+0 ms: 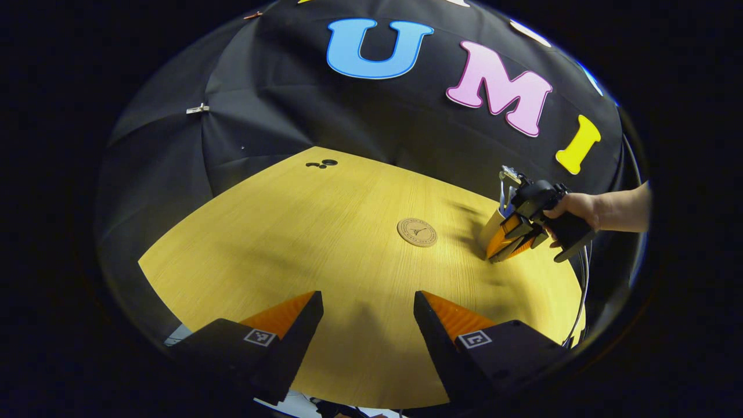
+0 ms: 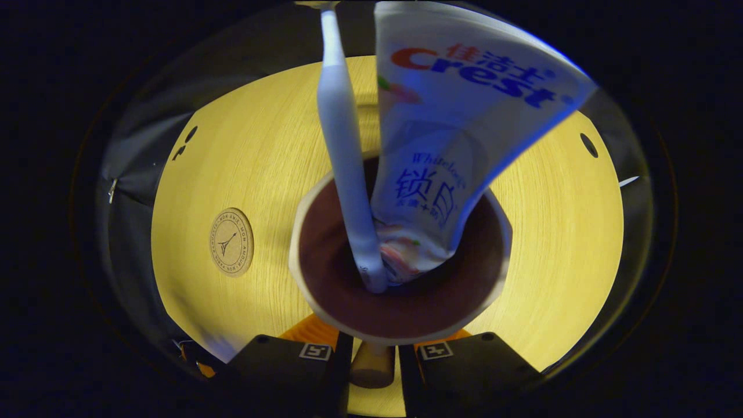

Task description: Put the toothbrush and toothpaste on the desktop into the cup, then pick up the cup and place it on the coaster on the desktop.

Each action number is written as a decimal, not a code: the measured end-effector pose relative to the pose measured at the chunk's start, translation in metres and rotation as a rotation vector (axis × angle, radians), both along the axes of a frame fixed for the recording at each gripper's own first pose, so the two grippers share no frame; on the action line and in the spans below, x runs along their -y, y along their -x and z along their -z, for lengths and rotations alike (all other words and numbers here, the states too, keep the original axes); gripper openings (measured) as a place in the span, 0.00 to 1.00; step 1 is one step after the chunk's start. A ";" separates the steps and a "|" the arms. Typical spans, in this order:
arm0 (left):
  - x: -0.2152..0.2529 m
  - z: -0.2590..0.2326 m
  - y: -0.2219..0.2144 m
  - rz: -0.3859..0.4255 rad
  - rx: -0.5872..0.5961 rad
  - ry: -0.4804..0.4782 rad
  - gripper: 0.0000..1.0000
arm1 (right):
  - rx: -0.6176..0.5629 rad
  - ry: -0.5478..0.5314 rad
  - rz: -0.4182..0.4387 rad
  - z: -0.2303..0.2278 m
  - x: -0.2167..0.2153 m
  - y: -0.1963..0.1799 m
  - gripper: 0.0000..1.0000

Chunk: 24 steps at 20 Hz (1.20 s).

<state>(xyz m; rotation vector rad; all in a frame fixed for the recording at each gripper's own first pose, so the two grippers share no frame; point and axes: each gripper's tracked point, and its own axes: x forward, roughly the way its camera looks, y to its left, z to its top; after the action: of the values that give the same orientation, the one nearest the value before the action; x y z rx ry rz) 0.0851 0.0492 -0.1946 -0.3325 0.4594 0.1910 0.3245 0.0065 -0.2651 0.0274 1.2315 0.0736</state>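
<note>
Brush and paste sit in the cup; right jaws pinch its handle, left jaws wide; coaster waits

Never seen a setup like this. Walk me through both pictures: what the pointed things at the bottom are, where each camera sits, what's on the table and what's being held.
No robot here: a person holds a two-finger tool in each hand, and a fisheye camera rides on each one, looking along its fingers.

The left gripper view shows the left tool open and holding nothing above the wooden table. Farther off, a hand holds the right tool against the cup, with the round coaster beside it.

The right gripper view looks down into that cup, which holds the toothbrush and toothpaste. The fingers seem to pinch its handle.
</note>
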 end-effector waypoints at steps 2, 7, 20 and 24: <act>0.001 0.002 0.000 0.002 -0.004 0.006 0.98 | 0.014 0.038 -0.022 -0.002 0.006 0.001 0.29; 0.004 0.003 0.001 0.013 -0.013 0.008 0.98 | 0.054 0.069 -0.055 -0.004 0.008 -0.002 0.33; 0.001 0.010 0.000 0.041 -0.023 -0.007 0.98 | 0.139 0.051 -0.138 -0.034 -0.039 -0.011 0.32; -0.004 0.012 0.004 0.037 -0.023 -0.016 0.98 | 0.151 0.044 -0.211 -0.042 -0.080 -0.011 0.32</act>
<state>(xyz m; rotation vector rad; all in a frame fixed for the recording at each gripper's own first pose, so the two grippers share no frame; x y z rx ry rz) 0.0808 0.0529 -0.2066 -0.3057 0.4864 0.1625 0.3360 0.0863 -0.2230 -0.1448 1.0818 0.2283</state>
